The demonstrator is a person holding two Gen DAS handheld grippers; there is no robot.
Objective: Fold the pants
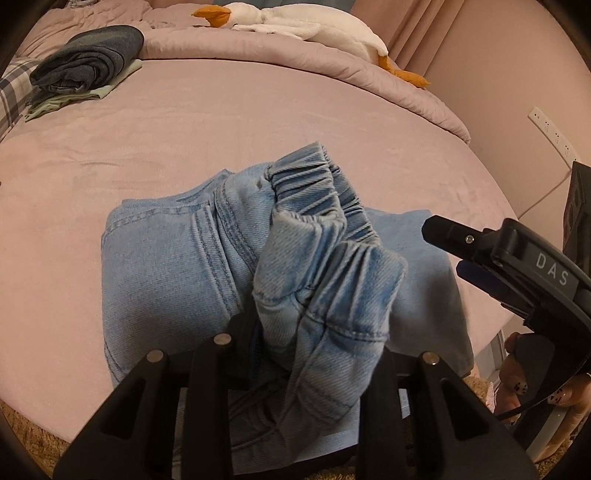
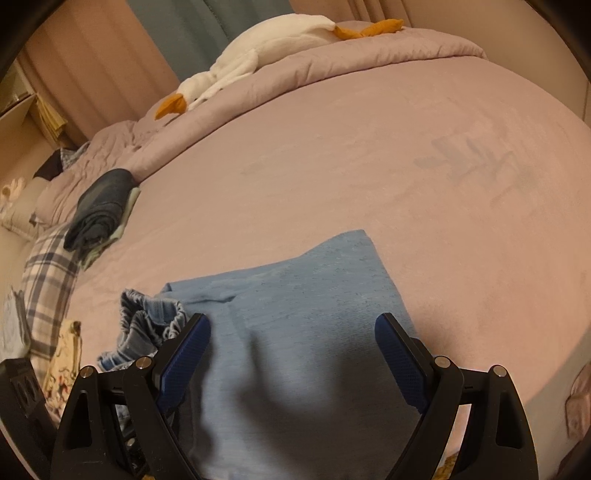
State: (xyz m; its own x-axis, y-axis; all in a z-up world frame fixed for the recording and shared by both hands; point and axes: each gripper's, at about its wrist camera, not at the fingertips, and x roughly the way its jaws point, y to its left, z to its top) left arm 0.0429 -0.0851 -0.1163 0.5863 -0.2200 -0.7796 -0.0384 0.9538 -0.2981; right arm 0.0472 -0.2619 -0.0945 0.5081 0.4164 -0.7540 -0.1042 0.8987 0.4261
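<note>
Light blue denim pants (image 1: 166,266) lie partly folded on the pink bed (image 1: 258,122). My left gripper (image 1: 314,343) is shut on the pants' bunched elastic waistband (image 1: 325,258) and holds it lifted above the folded part. My right gripper (image 2: 291,332) is open and empty, its blue pads (image 2: 188,354) just above the flat folded pants (image 2: 303,295). The right gripper also shows in the left wrist view (image 1: 454,247) at the right, over the pants' edge. The lifted waistband shows in the right wrist view (image 2: 147,317) at the left.
A stack of folded dark clothes (image 1: 88,59) lies at the far left of the bed. A white plush goose (image 1: 306,26) lies on the rolled pink duvet (image 1: 332,66) at the back. A plaid cloth (image 2: 48,280) lies by the bed's left edge. A wall socket (image 1: 550,129) is at the right.
</note>
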